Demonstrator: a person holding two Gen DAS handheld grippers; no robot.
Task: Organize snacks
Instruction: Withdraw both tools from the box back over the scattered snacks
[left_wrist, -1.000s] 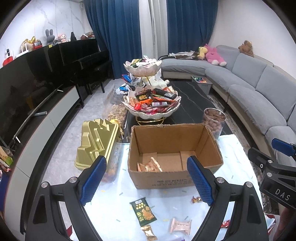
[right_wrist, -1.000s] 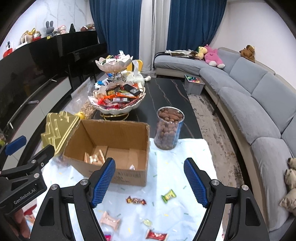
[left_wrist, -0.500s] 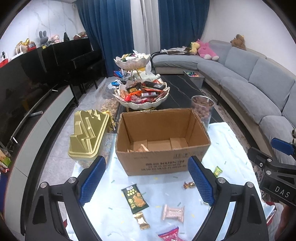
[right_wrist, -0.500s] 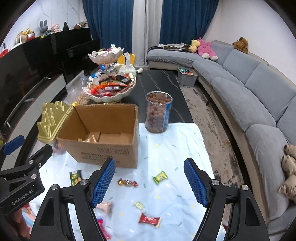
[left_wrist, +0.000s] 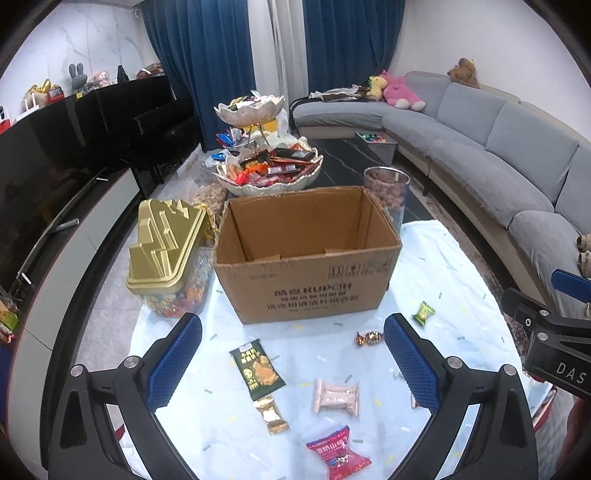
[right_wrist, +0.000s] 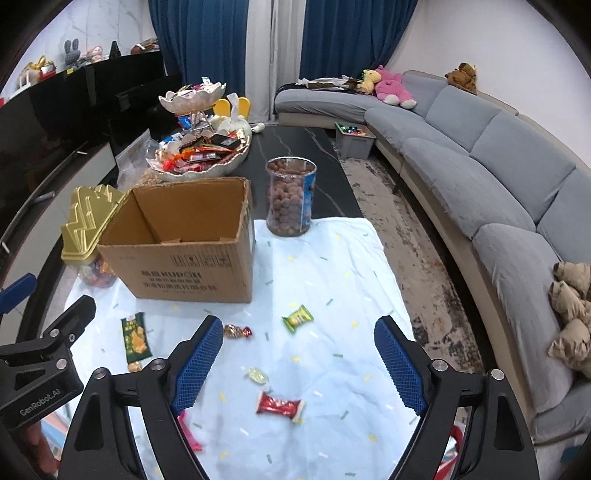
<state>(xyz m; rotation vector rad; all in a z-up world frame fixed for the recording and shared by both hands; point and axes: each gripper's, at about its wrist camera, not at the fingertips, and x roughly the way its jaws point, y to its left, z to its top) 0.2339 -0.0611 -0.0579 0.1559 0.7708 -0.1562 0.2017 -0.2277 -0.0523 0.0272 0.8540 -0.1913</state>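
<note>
An open cardboard box stands on a pale blue cloth. Loose snacks lie on the cloth in front of it: a green packet, a pink packet, a gold-wrapped bar, a red packet, a brown candy, a green candy, a red candy and a pale candy. My left gripper is open and empty above them. My right gripper is open and empty.
A gold-lidded candy jar stands left of the box. A clear jar of brown balls stands behind it. A tiered snack dish sits farther back. A grey sofa runs along the right.
Both grippers have pulled back and away from the box. More of the cloth and the loose snacks has come into view. Both stay open.
</note>
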